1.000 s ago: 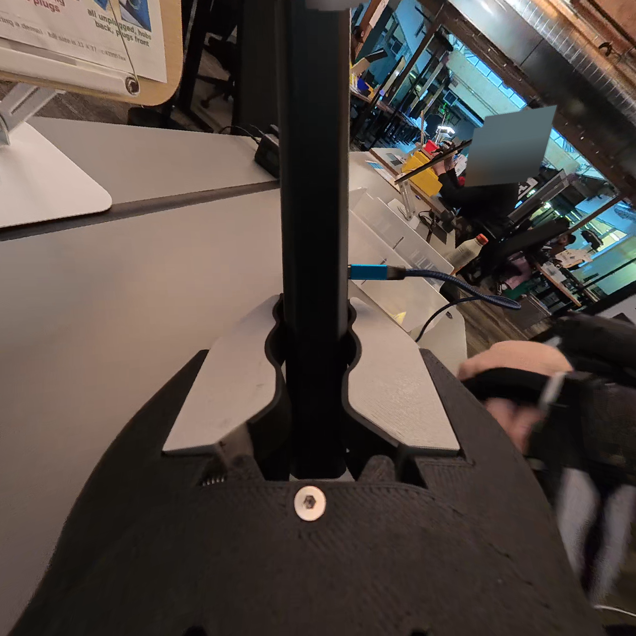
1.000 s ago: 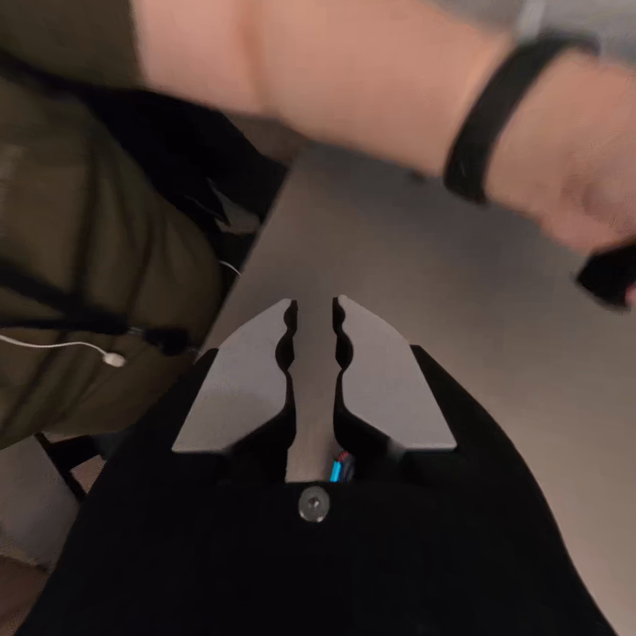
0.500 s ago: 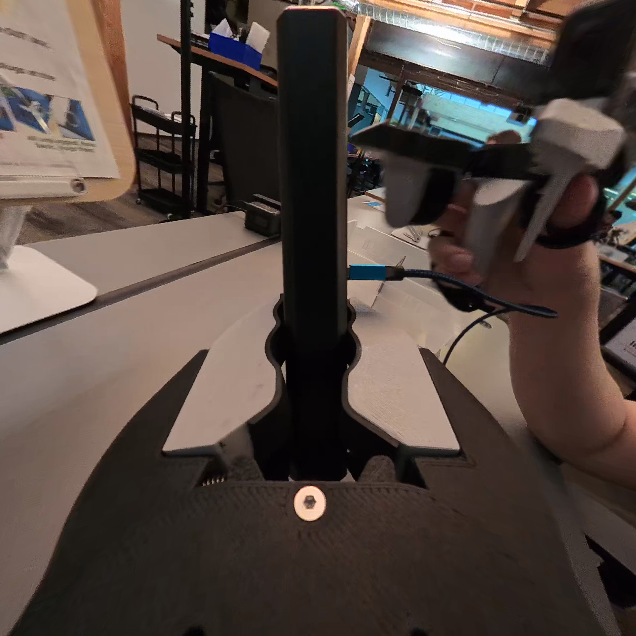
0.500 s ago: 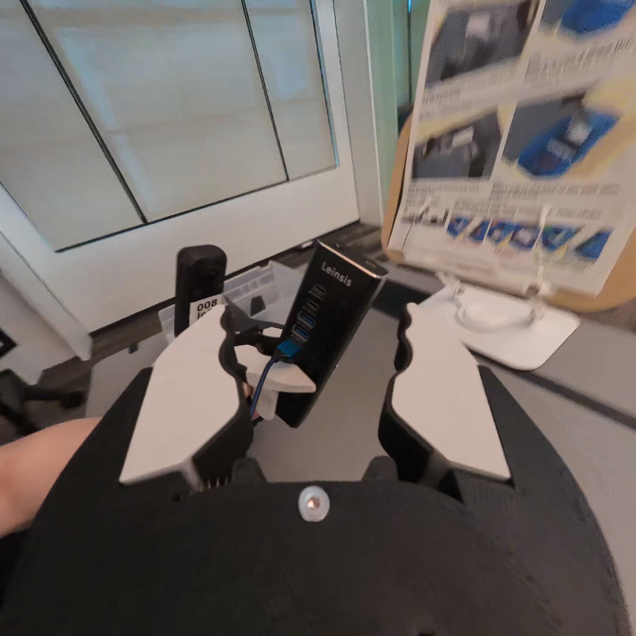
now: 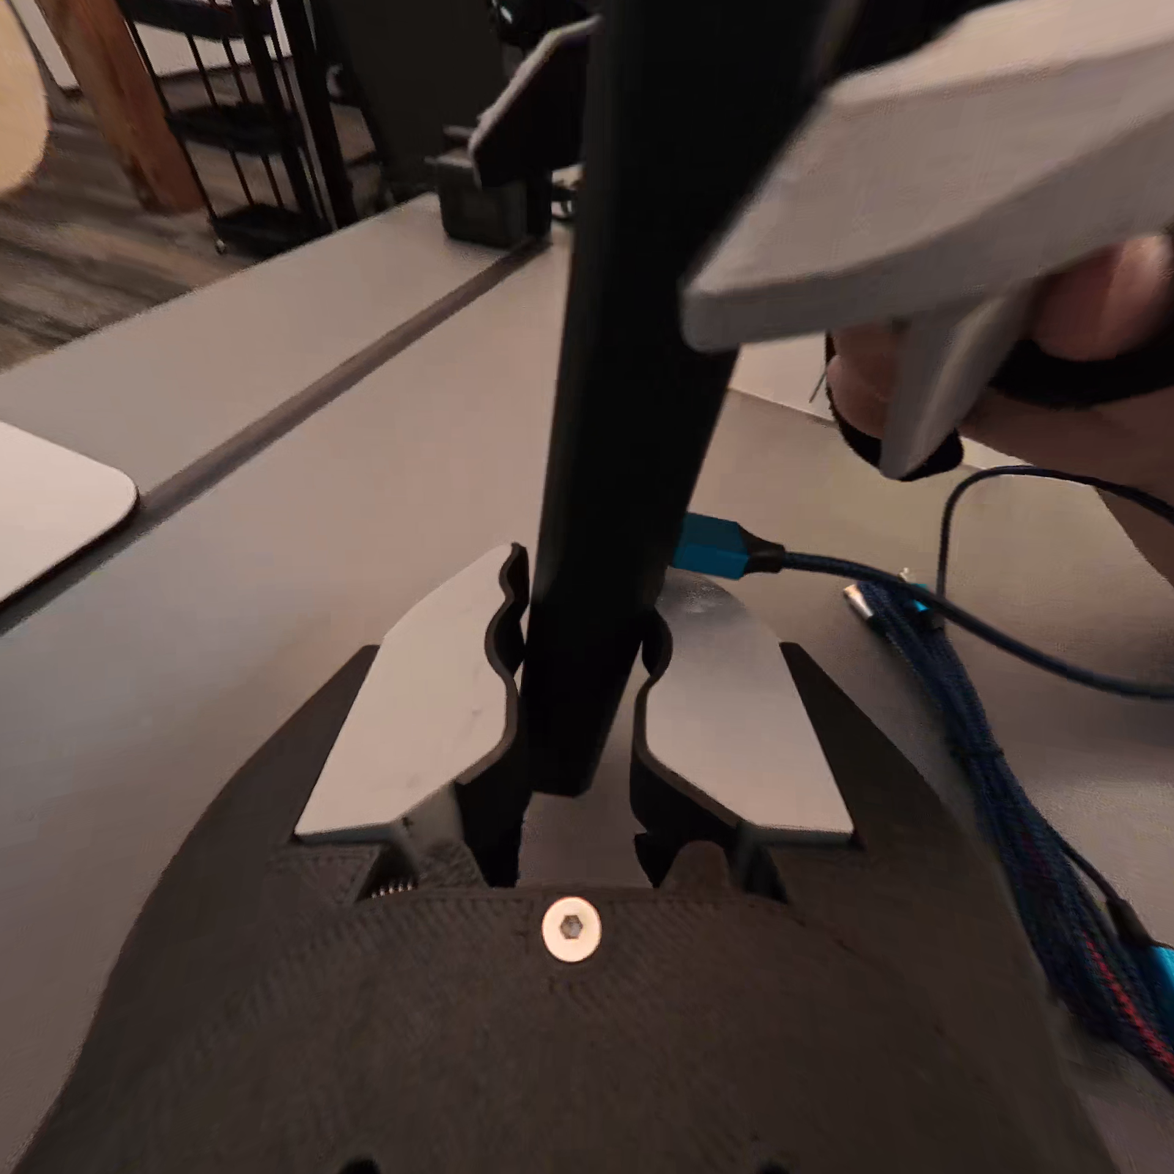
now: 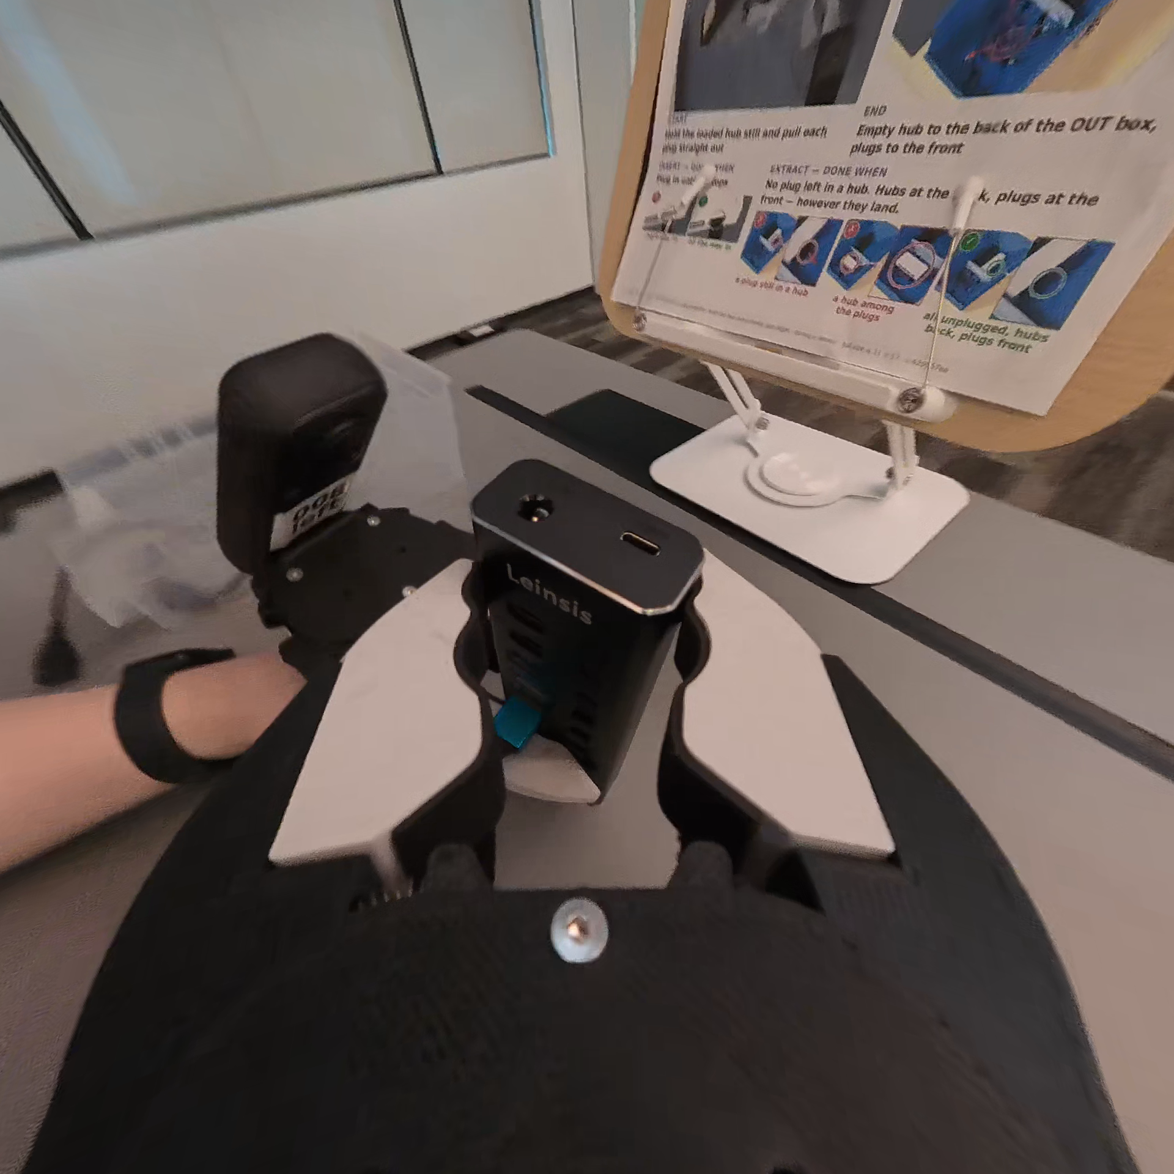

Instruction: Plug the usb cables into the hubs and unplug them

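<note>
The left gripper point(image 5: 584, 610) is closed on the lower end of a black USB hub point(image 5: 629, 394) and holds it standing up over the grey table point(image 5: 317, 508), leaning a little. Both fingers press on the narrow sides of the hub, near its bottom end.

A blue USB plug point(image 5: 711, 546) sits in a port on the side of the hub, just above the left gripper's fingers. Its dark braided cable point(image 5: 1080, 667) runs away over the table to the side of the right gripper. More cables lie there in a bundle point(image 5: 991, 749), with another blue plug near the picture's corner.

In the right wrist view, the right gripper point(image 6: 575, 616) has its fingers spread on both sides of the upper part of the hub point(image 6: 591, 610). The jaws are open, with the hub between them; I cannot tell whether they already touch its sides. The blue plug point(image 6: 518, 724) shows just under the inner edge of one finger point(image 6: 394, 718), which hides part of it.

The person's hand point(image 6: 209, 705) with a black wrist strap holds the left gripper. Behind the hub, near the far edge of the table, stands a white stand point(image 6: 813, 502) that carries a wooden board with a printed sheet point(image 6: 889, 190).
</note>
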`<control>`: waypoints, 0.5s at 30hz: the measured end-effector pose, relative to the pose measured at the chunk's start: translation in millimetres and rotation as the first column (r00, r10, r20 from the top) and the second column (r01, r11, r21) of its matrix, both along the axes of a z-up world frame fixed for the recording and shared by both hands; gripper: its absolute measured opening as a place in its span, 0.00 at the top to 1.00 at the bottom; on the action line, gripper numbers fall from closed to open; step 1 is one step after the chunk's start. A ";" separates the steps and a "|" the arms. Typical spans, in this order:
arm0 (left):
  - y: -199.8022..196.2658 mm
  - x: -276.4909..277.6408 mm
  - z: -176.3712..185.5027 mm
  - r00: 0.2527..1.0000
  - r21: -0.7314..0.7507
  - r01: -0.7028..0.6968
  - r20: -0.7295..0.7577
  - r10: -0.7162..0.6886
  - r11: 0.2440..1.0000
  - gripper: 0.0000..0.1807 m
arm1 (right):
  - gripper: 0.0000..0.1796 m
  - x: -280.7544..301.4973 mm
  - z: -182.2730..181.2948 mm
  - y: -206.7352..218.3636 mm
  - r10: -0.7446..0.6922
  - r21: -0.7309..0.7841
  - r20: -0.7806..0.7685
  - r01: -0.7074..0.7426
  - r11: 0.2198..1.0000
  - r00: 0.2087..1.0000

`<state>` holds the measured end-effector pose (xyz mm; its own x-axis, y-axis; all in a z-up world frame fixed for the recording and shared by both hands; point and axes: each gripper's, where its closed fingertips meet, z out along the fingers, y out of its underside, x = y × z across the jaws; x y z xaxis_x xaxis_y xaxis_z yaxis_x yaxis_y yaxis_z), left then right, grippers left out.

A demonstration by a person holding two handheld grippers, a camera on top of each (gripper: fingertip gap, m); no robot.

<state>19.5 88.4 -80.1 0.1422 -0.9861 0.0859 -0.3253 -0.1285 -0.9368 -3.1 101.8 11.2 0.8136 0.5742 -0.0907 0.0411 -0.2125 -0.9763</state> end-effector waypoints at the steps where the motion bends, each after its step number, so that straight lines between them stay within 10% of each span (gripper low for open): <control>1: 3.5 0.3 -6.6 1.000 -0.013 0.004 -0.003 -0.004 1.000 0.82 | 0.68 -1.5 -5.4 2.7 -0.006 0.012 0.039 0.006 1.000 0.999; 15: 24.0 -60.6 -43.1 0.956 -0.051 -0.084 -0.287 0.066 0.995 0.74 | 0.68 -22.5 -32.7 24.2 0.092 -0.010 0.171 -0.092 0.996 0.981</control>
